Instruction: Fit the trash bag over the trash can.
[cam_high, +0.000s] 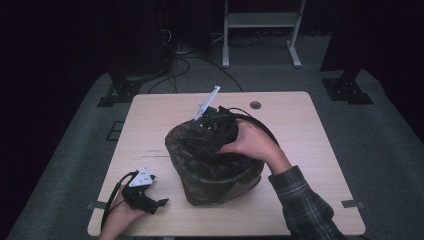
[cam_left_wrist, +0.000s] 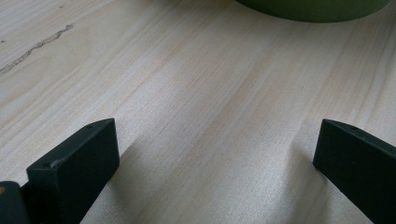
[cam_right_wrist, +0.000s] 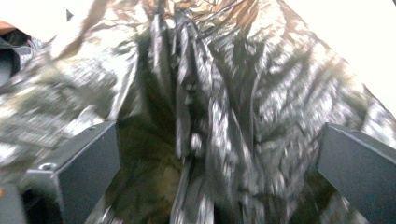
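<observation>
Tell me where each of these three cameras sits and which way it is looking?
High view: above the person's side, looking forward and down on the table; both forearms, the left gripper and the right gripper on the bag in the bin.
Left gripper view: rides the left gripper, looking low across the wood; two open jaws, the green bin ahead.
Right gripper view: rides the right gripper, looking at the crinkled bag; two open jaws.
Shared: high and left gripper views both show the tabletop.

Round green bin (cam_high: 220, 187) I'm working on, upright near the table's middle, lined with a crinkled, glossy dark plastic bag (cam_high: 192, 147), bag's edge draped over the rim and down the outside, folds bunched and wrinkled inside (cam_right_wrist: 205, 107)
</observation>
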